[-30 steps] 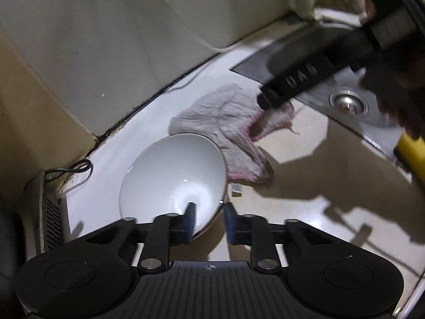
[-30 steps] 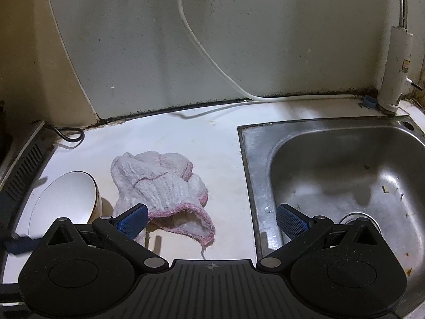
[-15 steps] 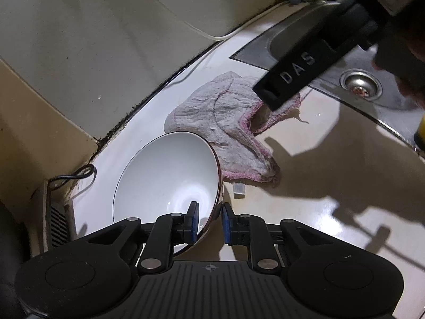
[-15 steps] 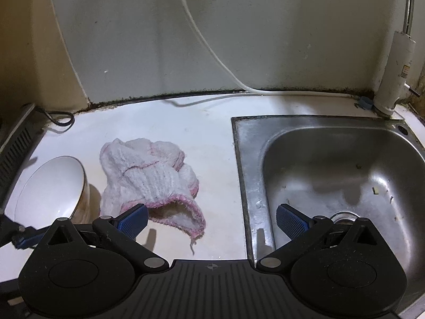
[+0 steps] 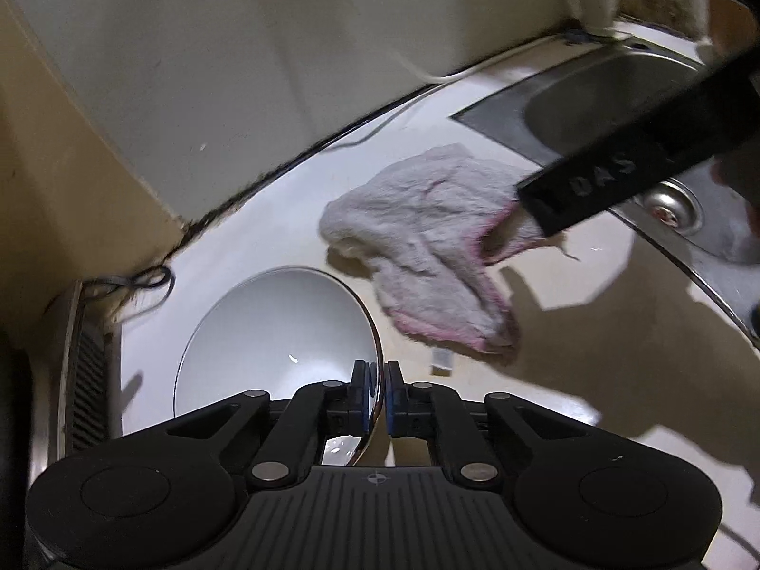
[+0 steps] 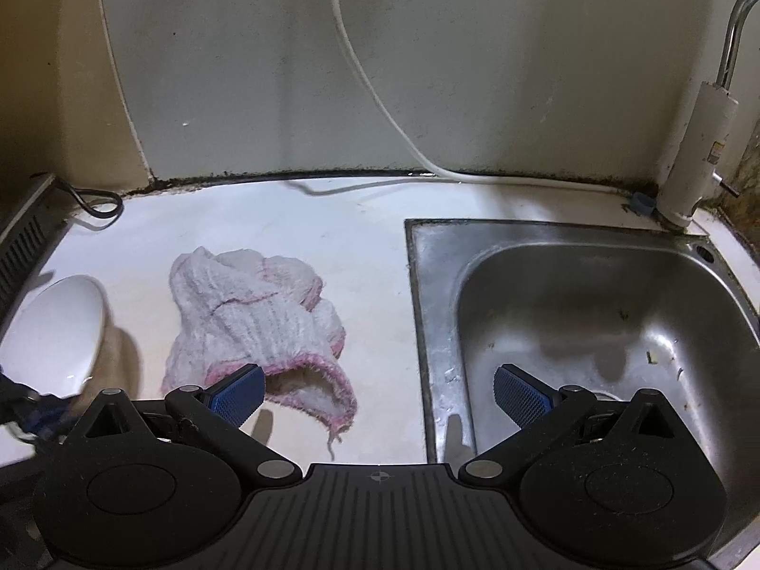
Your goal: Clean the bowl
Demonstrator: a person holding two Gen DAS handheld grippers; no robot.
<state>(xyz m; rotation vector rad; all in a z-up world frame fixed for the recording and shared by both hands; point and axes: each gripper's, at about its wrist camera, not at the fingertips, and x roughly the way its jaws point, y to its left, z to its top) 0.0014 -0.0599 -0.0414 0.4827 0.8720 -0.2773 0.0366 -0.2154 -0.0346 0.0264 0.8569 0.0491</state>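
A white bowl (image 5: 275, 332) stands on the pale counter at the left, tipped up on its side. My left gripper (image 5: 375, 394) is shut on the bowl's near rim, one pad inside and one outside. The bowl (image 6: 52, 332) also shows at the left edge of the right wrist view, with the left gripper (image 6: 28, 408) below it. A crumpled white cloth with pink edging (image 6: 251, 318) lies between the bowl and the sink. My right gripper (image 6: 380, 389) hangs open over the counter, its left fingertip above the near hem of the cloth (image 5: 427, 247). Nothing is between its fingers.
A steel sink (image 6: 427, 285) with a drain fills the right side, and a tap (image 6: 698, 152) stands at its far corner. A white hose (image 6: 380, 109) runs down the wall. A black vented appliance (image 6: 23, 237) with a cable sits at the left. A small white scrap (image 5: 441, 361) lies by the cloth.
My left gripper has closed from a narrow gap onto the bowl's rim, and the bowl has tipped up. The right gripper stayed open above the cloth's hem.
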